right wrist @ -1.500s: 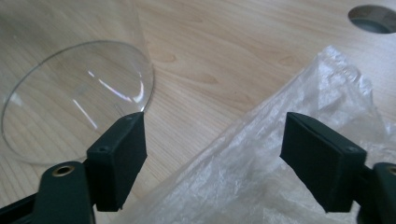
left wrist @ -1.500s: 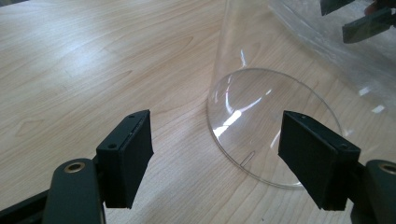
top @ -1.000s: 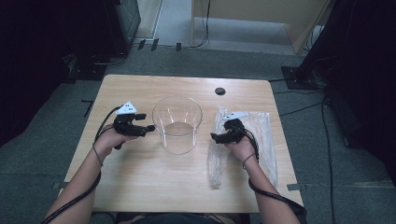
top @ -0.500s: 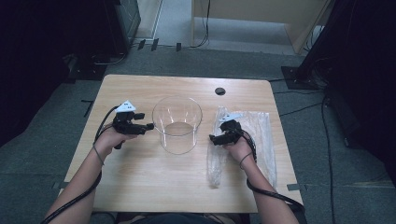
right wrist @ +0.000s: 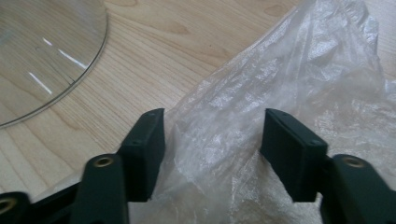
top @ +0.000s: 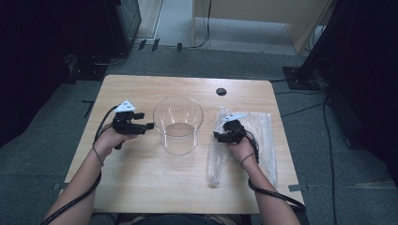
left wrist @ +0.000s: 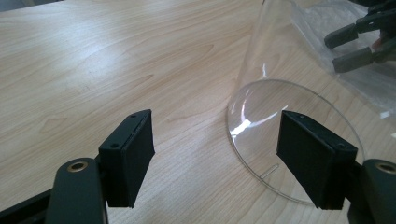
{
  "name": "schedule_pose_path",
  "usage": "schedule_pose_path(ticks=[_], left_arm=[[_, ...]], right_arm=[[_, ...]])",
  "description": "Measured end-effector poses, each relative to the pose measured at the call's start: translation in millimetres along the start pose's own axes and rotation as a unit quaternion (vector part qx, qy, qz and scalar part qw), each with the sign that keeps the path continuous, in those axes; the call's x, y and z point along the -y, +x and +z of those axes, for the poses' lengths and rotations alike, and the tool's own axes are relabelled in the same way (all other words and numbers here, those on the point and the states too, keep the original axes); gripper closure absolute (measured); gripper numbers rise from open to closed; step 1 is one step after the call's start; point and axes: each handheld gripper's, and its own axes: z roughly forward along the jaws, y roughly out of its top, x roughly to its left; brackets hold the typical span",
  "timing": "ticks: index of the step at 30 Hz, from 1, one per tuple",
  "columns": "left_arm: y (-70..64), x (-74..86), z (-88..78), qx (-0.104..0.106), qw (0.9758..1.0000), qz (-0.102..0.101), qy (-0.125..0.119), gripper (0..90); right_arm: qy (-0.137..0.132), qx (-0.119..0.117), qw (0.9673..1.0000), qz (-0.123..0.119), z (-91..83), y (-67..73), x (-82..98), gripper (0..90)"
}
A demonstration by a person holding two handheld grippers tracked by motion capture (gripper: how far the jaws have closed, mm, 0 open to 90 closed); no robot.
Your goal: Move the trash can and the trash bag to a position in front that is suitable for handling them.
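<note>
A clear, round plastic container [top: 178, 123] stands upright at the middle of the wooden table [top: 141, 187]. My left gripper [top: 149, 125] lies level just left of it, jaws open wide and empty; in the left gripper view it [left wrist: 215, 158] faces the container's wall [left wrist: 289, 93]. A crinkled clear plastic bag [top: 260, 136] lies flat to the right of the container. My right gripper [top: 217, 137] sits on the bag's left part. Its jaws have just been closing, and a raised fold of the bag [right wrist: 280, 70] stands between them [right wrist: 212, 149] without being pinched.
A small dark cable hole [top: 221, 91] sits near the table's far edge. Black cables trail from both grippers along the forearms. The right gripper [left wrist: 348, 46] shows through the container in the left gripper view. Dark equipment and cables stand on the floor around the table.
The right gripper's jaws look a little narrower over the bag. Both hands stay where they were, and the container and bag have not shifted.
</note>
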Motion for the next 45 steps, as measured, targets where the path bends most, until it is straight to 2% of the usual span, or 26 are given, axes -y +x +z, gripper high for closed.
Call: schedule_pose_path(ticks=[5, 8, 12, 15, 17, 19, 22, 25, 27, 30, 32, 35, 37, 40, 45], left_arm=[[-0.6, -0.2, -0.1, 0.008, 0.9999, -0.011, 0.003, 29.3], [-0.6, 0.0, -0.2, 0.011, 0.9999, -0.009, 0.007, 31.2], [2.3, -1.8, 2.4, 0.015, 0.9998, -0.009, 0.004, 30.4], [4.7, -2.5, 6.8, 0.019, 0.9998, -0.001, 0.002, 30.6], [5.3, -2.6, 9.5, 0.025, 0.9997, -0.003, 0.002, 31.1], [5.0, -3.6, 11.3, 0.029, 0.9996, 0.001, 0.006, 31.1], [6.2, -7.3, 11.6, 0.026, 0.9996, 0.007, 0.008, 31.3], [6.8, -12.6, 11.9, 0.024, 0.9995, 0.017, 0.013, 31.3], [8.7, -16.3, 11.6, 0.026, 0.9995, 0.015, 0.008, 31.3], [13.3, -20.2, 12.1, 0.029, 0.9996, 0.004, 0.0, 31.3], [16.3, -21.5, 12.7, 0.03, 0.9996, 0.004, 0.001, 31.2], [20.1, -23.3, 12.9, 0.03, 0.9995, 0.003, 0.006, 31.2], [20.6, -23.9, 12.1, 0.033, 0.9994, 0.005, 0.007, 31.2], [20.2, -25.2, 8.7, 0.035, 0.9993, 0.007, 0.006, 31.3], [19.2, -29.2, -0.8, 0.036, 0.9993, -0.004, 0.004, 31.3]], right_arm=[[-0.004, -0.004, 1.0, -0.006, -0.5, 3.0, -0.1, 59.4], [-0.013, -0.006, 0.9999, -0.003, 0.0, 5.0, 0.9, 69.9], [-0.011, -0.006, 0.9999, -0.003, 0.8, 4.4, -0.7, 76.6], [-0.01, -0.007, 0.9999, 0.009, 2.0, 1.2, -2.6, 84.3], [-0.01, -0.011, 0.9997, 0.021, 2.2, -1.9, -2.7, 87.8], [-0.006, -0.022, 0.9988, 0.044, 2.3, -5.7, -3.9, 89.0], [-0.001, -0.028, 0.999, 0.035, 1.5, -7.9, -7.4, 89.2], [-0.011, -0.038, 0.9981, 0.047, -2.4, -11.6, -15.1, 89.3], [-0.015, -0.047, 0.9972, 0.055, -4.5, -14.4, -20.7, 89.3], [-0.012, -0.056, 0.9972, 0.049, -4.9, -15.5, -27.4, 89.3], [-0.011, -0.06, 0.9975, 0.036, -4.8, -15.9, -31.8, 89.3], [-0.019, -0.063, 0.9973, 0.032, -6.5, -16.9, -39.9, 89.3], [-0.027, -0.067, 0.997, 0.027, -7.7, -16.9, -44.7, 89.3], [-0.031, -0.076, 0.9961, 0.033, -9.6, -16.0, -48.9, 89.4], [-0.036, -0.095, 0.9945, 0.026, -17.6, -9.6, -56.1, 89.3]])
